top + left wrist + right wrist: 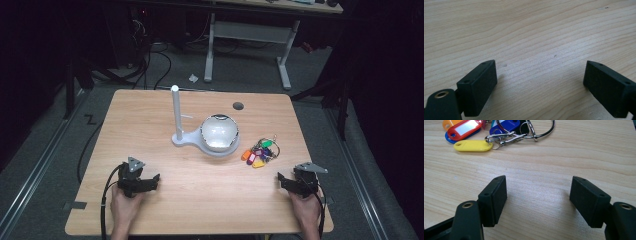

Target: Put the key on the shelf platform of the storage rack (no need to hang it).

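A bunch of coloured key tags (pixel 260 152) on metal rings lies on the wooden table (pixel 150 115), right of centre. In the right gripper view the yellow tag (pixel 472 145), a red tag (pixel 465 128) and the key ring (pixel 536 132) lie beyond the jaws. My right gripper (pixel 281 181) rests near the front right, open, with bare wood between its jaws (pixel 537 200). My left gripper (pixel 156 181) sits at the front left, open over bare wood (pixel 540 82). A white stand with an upright post (pixel 176 112) and a white bowl (pixel 219 132) is at the table's middle.
A small dark round hole (pixel 238 105) marks the table's far side. Another desk frame (pixel 247 35) and cables on the floor lie beyond the table. Bare wood spans the space between the two grippers.
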Demonstrator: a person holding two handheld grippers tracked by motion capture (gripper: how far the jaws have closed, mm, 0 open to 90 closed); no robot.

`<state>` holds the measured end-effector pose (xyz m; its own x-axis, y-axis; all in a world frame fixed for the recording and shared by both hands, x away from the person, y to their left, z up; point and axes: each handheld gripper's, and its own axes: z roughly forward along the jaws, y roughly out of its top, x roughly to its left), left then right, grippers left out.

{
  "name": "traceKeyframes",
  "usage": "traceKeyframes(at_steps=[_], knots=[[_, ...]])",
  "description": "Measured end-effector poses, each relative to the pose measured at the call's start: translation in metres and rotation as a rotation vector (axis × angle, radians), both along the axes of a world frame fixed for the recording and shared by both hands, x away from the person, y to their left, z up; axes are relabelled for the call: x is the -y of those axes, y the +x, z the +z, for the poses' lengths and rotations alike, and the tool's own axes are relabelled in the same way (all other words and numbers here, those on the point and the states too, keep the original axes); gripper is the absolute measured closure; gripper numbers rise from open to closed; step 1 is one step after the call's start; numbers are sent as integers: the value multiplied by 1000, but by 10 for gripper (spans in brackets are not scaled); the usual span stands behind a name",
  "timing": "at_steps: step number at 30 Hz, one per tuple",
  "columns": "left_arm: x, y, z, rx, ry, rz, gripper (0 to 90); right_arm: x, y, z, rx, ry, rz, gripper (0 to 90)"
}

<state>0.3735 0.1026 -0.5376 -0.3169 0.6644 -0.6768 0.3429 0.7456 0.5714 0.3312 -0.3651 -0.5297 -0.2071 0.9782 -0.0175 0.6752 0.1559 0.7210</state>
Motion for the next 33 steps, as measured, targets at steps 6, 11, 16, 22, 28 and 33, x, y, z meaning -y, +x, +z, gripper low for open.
traceKeyframes(at_steps=[6,11,16,22,28,33], knots=[[0,-1,1,3,-8,3,147,0,0,0,0,1,-4,310],[0,-1,1,3,-8,3,149,0,0,0,1,2,-4,311],[0,-1,1,4,-7,2,151,0,0,0,1,2,-3,312],[0,-2,1,4,-7,4,150,1,0,0,0,2,4,320],[0,-2,0,5,-5,3,150,2,0,0,2,4,15,323],[0,-2,0,5,-4,2,150,2,-1,0,6,3,13,363]])
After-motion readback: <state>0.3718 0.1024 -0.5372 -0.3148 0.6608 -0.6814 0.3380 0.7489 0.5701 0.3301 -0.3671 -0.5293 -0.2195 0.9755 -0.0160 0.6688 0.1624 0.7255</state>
